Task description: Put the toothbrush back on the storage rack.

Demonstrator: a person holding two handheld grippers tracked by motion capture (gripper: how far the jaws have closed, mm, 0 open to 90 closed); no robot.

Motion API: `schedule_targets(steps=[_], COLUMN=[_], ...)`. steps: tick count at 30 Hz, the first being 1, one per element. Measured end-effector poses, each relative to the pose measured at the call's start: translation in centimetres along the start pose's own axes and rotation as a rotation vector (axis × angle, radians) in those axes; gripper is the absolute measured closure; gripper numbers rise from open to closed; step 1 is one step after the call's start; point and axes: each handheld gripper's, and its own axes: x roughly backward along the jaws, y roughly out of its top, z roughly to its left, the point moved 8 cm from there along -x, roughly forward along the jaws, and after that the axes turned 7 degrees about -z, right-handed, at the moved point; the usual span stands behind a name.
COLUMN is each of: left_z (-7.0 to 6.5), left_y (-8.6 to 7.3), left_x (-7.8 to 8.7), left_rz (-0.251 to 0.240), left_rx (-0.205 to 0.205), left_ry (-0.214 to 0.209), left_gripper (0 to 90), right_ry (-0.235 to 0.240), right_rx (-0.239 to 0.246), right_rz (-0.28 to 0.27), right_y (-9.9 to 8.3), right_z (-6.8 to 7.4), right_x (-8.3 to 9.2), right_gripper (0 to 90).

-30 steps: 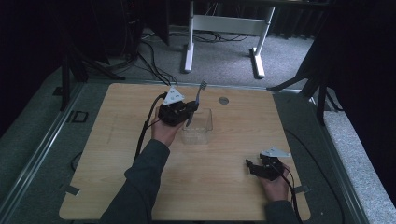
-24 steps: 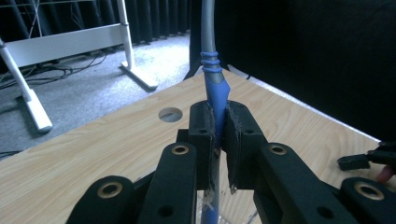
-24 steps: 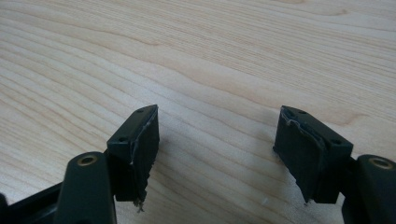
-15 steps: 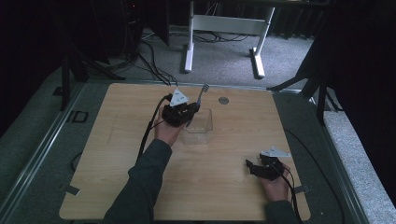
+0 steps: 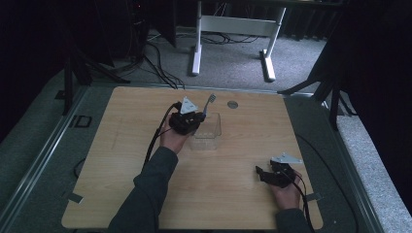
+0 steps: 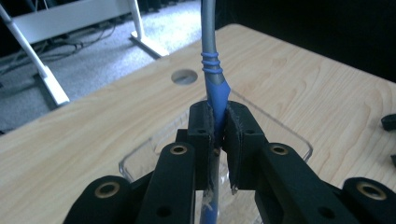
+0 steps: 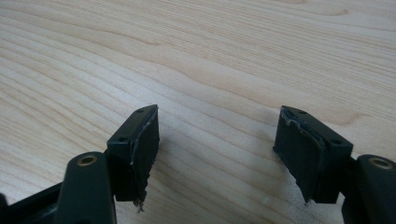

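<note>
My left tongs (image 6: 215,128) clench the blue-handled utensil (image 6: 216,91) over the clear container (image 5: 206,132) at the table's (image 5: 121,189) twelve o'clock; I lower it straight. Right tongs (image 7: 217,151) rest released.

Left hand-held gripper (image 5: 196,122) far out over the worktop (image 5: 121,160), forearm extended, jaws clamped tight on a blue handle (image 6: 216,95). Right hand-held gripper (image 5: 260,173) low near the front edge, jaws spread wide.

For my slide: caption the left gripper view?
Left gripper clamps a blue-handled utensil above a clear container.
</note>
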Motion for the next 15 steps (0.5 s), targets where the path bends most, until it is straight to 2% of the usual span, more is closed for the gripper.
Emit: schedule_targets(steps=[3,4,5,7,9,15], left_z=[0.0,0.0,-0.2,-0.3,-0.3,0.1], left_y=[-0.3,-0.4,-0.6,-0.6,-0.5,-0.3], left_x=[-0.1,-0.1,0.0,0.2,0.4,1.4], left_rz=[0.013,0.015,0.016,0.018,0.006,-0.013], left_rx=[-0.002,0.006,0.012,0.009,0.017,0.025], left_ry=[-0.001,-0.013,-0.042,-0.046,-0.048,-0.035], left_gripper=[77.2,77.2,72.1,69.0,61.3,52.1], right_ry=[0.000,0.000,0.000,0.000,0.000,0.001], right_rx=[-0.001,-0.001,0.000,0.000,0.001,0.002], right_rz=[0.000,0.000,0.000,0.000,0.001,0.000], right_y=[0.0,0.0,0.0,0.0,0.0,0.0], right_z=[0.0,0.0,0.0,0.0,0.0,0.0], right_x=[0.0,0.0,0.0,0.0,0.0,0.0], right_gripper=[30.3,30.3,30.3,30.3,30.3,30.3])
